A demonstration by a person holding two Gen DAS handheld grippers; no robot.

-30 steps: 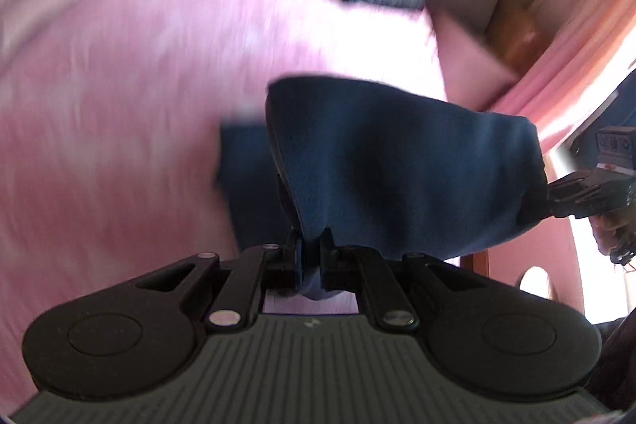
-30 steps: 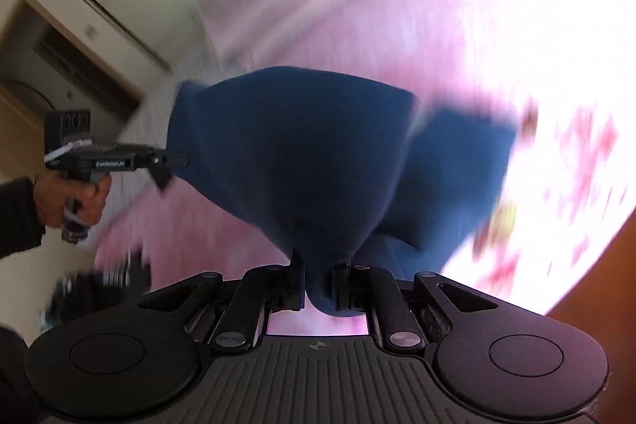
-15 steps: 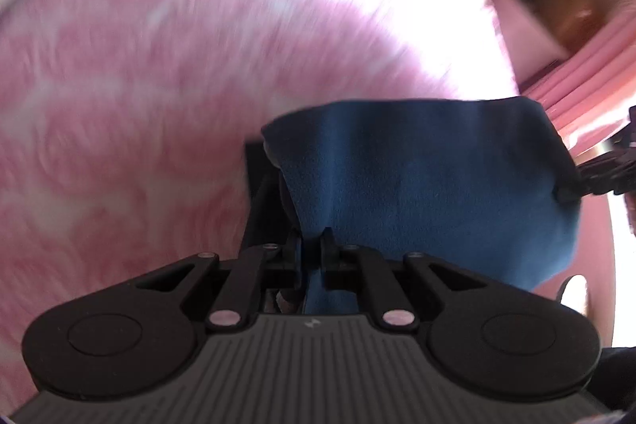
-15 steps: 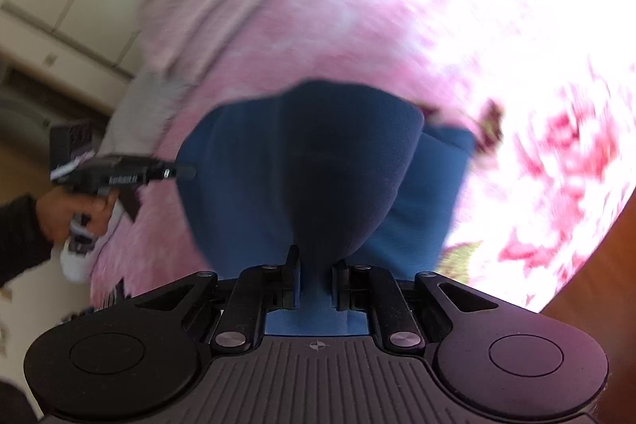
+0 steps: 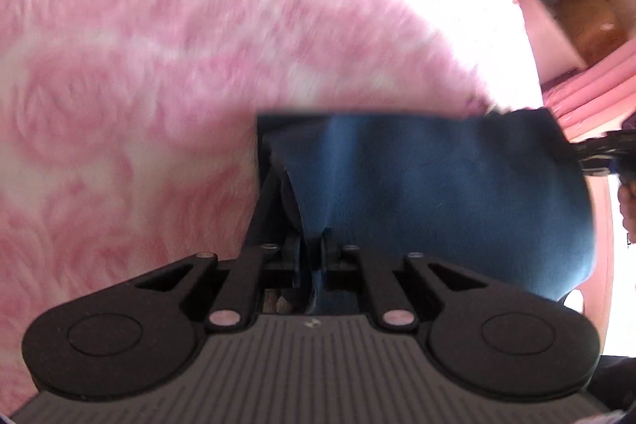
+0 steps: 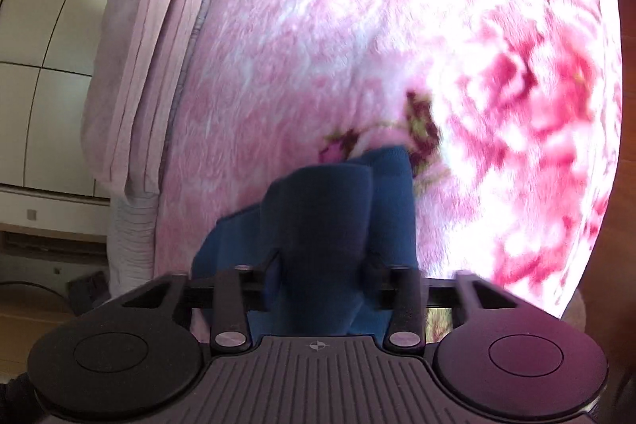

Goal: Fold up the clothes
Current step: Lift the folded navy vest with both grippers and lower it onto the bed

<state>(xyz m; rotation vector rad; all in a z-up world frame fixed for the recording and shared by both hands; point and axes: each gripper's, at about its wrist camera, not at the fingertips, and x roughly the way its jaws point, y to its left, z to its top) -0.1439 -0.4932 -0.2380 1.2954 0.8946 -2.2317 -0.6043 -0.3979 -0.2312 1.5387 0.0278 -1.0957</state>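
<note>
A dark blue, soft fleece-like garment (image 5: 445, 185) is spread over a fluffy pink blanket with a rose pattern (image 5: 159, 66), from the centre of the left wrist view out towards 3 o'clock. The left gripper (image 5: 312, 257) is closed almost fully, and a fold of the blue cloth is pinched between its pads. At 3 o'clock in that view, the far corner of the garment is met by the right gripper (image 5: 596, 150), though its hold cannot be judged from there. In the right wrist view, the right gripper (image 6: 324, 265) is seen with its jaws standing well apart and closing, a bunched fold of the garment (image 6: 330, 209) lying between them; whether the pads press on it cannot be told. A folded pale pink sheet (image 6: 151, 46) lies at 10 o'clock.
</note>
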